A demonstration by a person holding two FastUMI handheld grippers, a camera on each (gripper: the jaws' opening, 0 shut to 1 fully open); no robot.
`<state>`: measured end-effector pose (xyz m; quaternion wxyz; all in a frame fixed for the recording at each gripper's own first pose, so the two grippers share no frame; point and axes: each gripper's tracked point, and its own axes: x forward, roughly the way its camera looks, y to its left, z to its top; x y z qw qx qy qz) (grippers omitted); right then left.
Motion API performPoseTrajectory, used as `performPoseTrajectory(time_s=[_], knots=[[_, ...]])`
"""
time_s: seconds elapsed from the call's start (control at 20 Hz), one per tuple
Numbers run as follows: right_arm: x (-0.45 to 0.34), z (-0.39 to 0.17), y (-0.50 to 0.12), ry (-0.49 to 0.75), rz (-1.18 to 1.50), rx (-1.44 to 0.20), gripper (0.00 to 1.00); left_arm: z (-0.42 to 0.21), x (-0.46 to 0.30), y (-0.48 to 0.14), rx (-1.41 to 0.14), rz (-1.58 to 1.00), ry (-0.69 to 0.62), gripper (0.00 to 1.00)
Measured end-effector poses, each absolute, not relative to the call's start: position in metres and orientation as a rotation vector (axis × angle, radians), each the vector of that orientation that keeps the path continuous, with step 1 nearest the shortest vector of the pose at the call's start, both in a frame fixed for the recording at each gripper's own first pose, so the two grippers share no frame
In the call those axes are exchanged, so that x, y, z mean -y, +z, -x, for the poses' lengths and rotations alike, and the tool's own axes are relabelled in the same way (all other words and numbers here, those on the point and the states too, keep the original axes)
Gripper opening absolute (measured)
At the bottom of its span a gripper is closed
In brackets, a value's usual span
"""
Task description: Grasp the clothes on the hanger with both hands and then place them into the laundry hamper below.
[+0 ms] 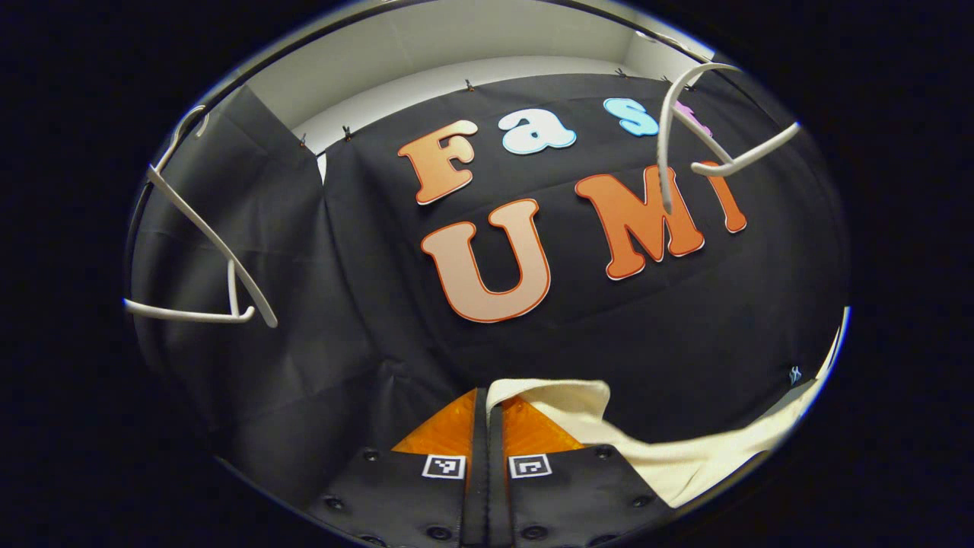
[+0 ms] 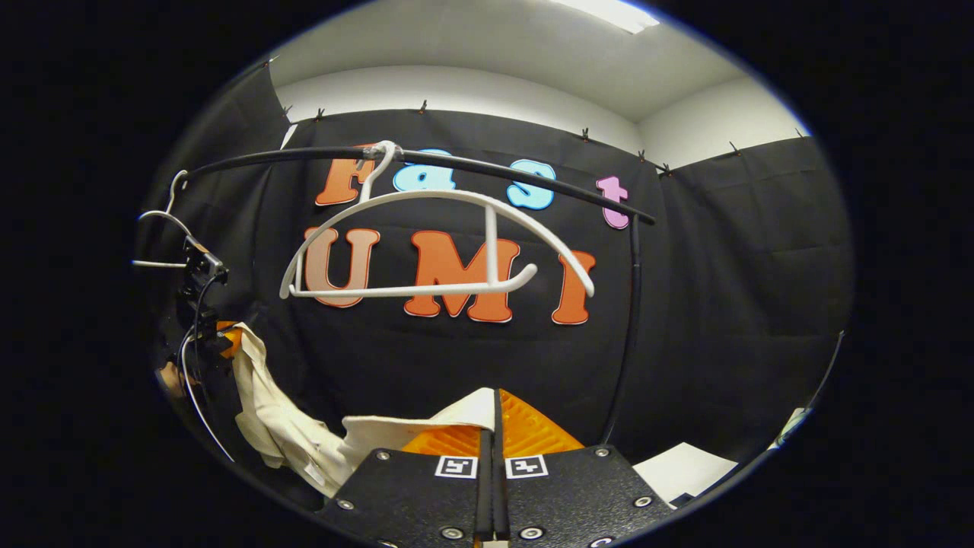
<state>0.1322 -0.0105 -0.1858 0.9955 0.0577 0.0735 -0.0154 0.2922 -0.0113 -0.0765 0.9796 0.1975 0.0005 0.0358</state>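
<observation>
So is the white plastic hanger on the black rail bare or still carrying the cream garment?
Bare: the white plastic hanger hangs empty; the cream garment sags below.

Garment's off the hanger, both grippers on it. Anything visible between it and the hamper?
Cannot tell: the hamper lies below both views. The cloth hangs free between the left gripper and right gripper, apart from the bare hanger on the rail.

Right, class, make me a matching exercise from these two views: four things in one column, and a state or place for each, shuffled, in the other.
Things:
1. cream garment
2. white hanger
3. black rail
4. left tool

States:
A. hangs bare on the rail
B. shut on cloth
C. sags between both tools
D. runs across the booth, carrying hangers

Pairs: 1-C, 2-A, 3-D, 4-B
</observation>
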Motion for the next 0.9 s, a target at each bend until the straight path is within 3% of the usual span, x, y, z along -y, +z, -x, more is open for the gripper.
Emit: performPoseTrajectory(time_s=[0.9], knots=[[-0.107, -0.068, -0.244, 0.171, -0.163, -0.23, 0.0, -0.138, 0.114, -0.113, -0.126, -0.293, -0.261, 0.07]])
